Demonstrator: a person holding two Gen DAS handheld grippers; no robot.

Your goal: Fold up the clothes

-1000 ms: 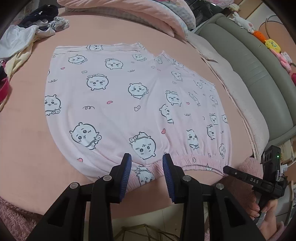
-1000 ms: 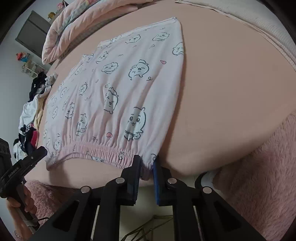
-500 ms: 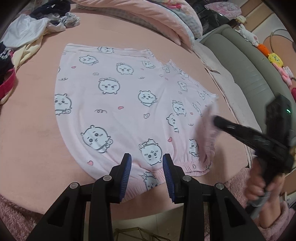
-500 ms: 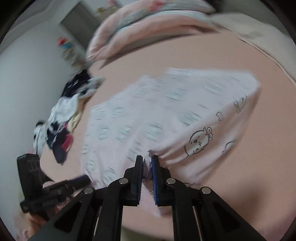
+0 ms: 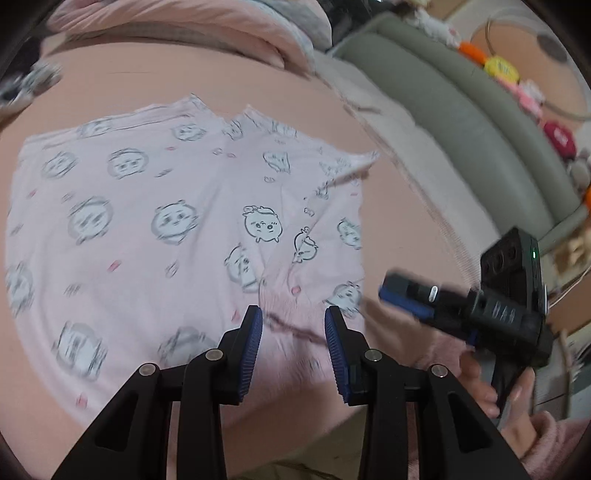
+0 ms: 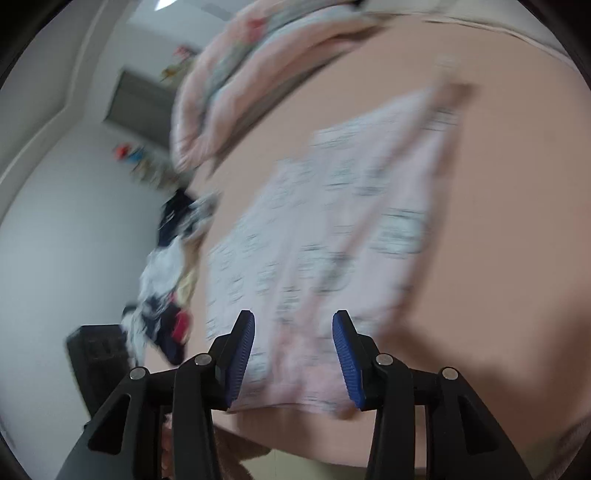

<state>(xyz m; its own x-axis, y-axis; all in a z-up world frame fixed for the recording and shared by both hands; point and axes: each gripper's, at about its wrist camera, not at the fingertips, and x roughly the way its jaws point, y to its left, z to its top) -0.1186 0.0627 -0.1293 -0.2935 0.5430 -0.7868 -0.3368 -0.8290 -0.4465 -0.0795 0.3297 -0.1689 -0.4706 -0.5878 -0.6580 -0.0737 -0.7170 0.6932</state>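
— While the pink bed sheet (image 5: 122, 85) is taking up most of both views, what is lying on it?

— Pink pyjama shorts (image 5: 155, 229) with cartoon faces are lying flat on it, and their right side is sitting doubled over toward the middle, with the gathered waistband (image 5: 284, 302) resting on top near the front edge.

— And around them?

— A rolled pink quilt (image 5: 207, 22) is lying along the far side, a grey-green sofa (image 5: 461, 96) is standing beside the bed with small plush toys (image 5: 498, 68) on its back, and a heap of other clothes (image 6: 166, 266) is sitting at the left (blurred, so I cannot name the items).

— The tongs?

— The left gripper (image 5: 293, 332) is hovering over the waistband, jaws standing wide, gripping nothing. The right gripper (image 6: 293, 343) is showing wide jaws too, with the shorts' near edge between them but not pinched. A hand (image 5: 506, 398) is holding its handle at the right.
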